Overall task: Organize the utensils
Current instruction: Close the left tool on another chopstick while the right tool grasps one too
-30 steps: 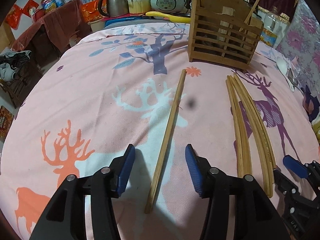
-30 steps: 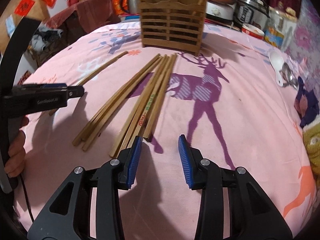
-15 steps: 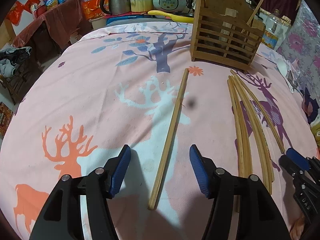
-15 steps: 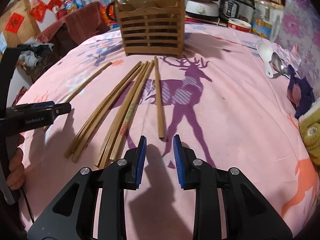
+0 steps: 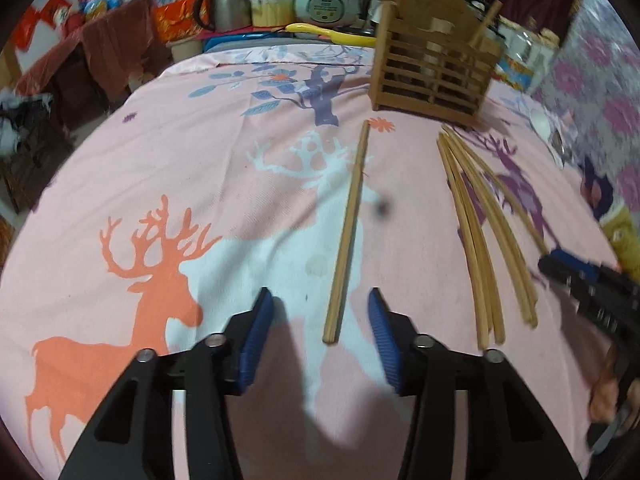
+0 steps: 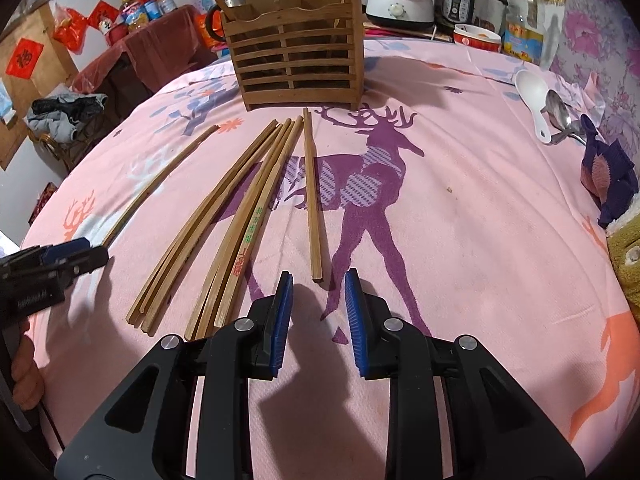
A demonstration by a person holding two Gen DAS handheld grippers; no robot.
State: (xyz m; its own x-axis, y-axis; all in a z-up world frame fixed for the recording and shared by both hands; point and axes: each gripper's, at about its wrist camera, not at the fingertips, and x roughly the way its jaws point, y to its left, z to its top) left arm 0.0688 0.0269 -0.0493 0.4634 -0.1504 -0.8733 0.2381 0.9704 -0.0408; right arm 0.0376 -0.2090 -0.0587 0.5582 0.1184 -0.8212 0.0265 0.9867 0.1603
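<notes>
Closest to both cameras, 2 sets of tongs hang over the pink deer-print cloth (image 6: 480, 200) on the desk. Left tongs (image 5: 320, 332) stand spread, empty, their jaws having just narrowed, the near end of 1 lone chopstick (image 5: 348, 236) lying just ahead between the blue ribbed pads. Right tongs (image 6: 318, 320) are part-spread, empty, having just been closing, lined up with the butt of another single chopstick (image 6: 312, 196) set apart from the bundle.

Step, as I judge it: pre-grasp, each hand about to pick 1 stick. Next move calls for dropping lower so the pads straddle the thin square-cut shaft, then a firm pinch; soft cloth may give.

Between them lie loose bamboo chopsticks (image 6: 224, 232), long, tapered, matte, 1 printed with red and green characters. Farther right sit a white ceramic spoon (image 6: 534, 100) and a metal spoon (image 6: 562, 114). Farthest, the slatted wooden holder (image 6: 296, 60) stands upright, a few sticks already in it.
</notes>
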